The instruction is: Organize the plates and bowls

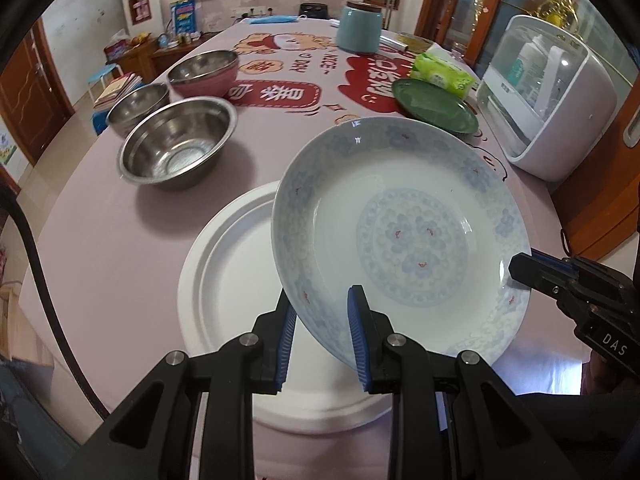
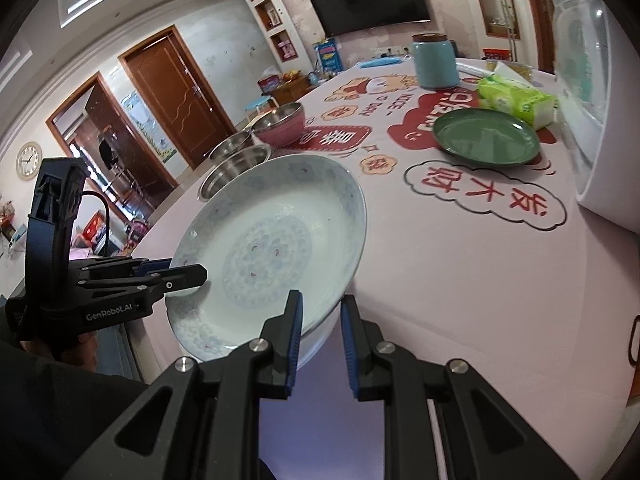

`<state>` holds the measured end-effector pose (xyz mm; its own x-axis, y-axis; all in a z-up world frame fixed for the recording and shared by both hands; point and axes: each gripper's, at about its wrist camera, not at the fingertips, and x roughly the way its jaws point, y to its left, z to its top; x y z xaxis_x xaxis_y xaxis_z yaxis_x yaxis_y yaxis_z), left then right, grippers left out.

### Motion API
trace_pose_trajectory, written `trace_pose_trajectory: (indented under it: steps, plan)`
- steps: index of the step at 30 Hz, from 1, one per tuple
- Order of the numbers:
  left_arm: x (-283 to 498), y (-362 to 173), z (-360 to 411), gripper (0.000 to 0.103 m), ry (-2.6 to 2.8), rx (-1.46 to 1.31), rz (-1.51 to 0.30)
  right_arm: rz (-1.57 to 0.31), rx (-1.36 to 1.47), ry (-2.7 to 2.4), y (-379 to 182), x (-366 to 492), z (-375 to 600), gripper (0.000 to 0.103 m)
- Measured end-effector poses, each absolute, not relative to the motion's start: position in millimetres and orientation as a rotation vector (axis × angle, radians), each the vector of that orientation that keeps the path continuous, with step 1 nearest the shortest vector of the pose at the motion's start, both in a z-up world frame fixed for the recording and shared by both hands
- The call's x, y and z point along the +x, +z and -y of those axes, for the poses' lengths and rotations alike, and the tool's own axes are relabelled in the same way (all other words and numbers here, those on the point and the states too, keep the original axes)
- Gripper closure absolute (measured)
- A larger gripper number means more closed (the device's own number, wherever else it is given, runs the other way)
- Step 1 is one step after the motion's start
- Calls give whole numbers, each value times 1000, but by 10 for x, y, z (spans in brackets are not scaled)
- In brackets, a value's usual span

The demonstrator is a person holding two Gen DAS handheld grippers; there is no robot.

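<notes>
- Two tools are clamped on one patterned plate (image 1: 400,232): the left tool (image 1: 322,340) grips its near rim, the right tool (image 2: 320,340) grips the rim at the opposite side.
- In each wrist view one pad is seen above the rim and one beneath it, so both grips appear to be pinches across the thin edge.
- The plate is held tilted in the air, partly over a white plate (image 1: 228,280) that lies flat on the desk (image 1: 100,240).
- The step in hand is judged to be stacking the patterned plate onto the white one.
- Both rims should be kept at one height, so that the tilt is taken out before lowering.
- The plate should be centred over the white plate's well and set down gently; release should wait until its foot is seated.
- The patterned plate is glazed ceramic, deep and round, with pale blue flowers and small red marks; a slippery, brittle surface is to be expected.
- The white plate is plain, matte-looking, with a stepped rim.
- Three bowls are seen beyond: two of bare steel (image 1: 178,142) and one pink outside (image 1: 206,70), all shiny within.
- A green plate (image 1: 436,106), shallow and glossy, lies farther off on the printed cloth.
</notes>
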<state>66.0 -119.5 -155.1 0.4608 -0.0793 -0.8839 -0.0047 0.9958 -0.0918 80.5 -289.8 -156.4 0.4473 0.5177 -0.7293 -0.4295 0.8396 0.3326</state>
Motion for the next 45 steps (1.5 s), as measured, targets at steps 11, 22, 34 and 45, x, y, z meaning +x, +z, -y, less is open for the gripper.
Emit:
trace_pose_trajectory:
  steps: [11, 22, 34, 45]
  plan:
    - [503, -1717, 940, 78, -10, -128, -1144, -1002, 62, 611, -1688, 743, 2633, 85]
    - [578, -1900, 683, 78, -30, -115, -1213, -1044, 49, 579, -1779, 820, 2381, 85]
    - [765, -1959, 550, 79, -133, -41, -1232, -1033, -49, 647, -1759, 730, 1886, 102]
    - [692, -1786, 483, 76, -138, 17, -1194, -1048, -44, 633, -1789, 729, 1702, 102]
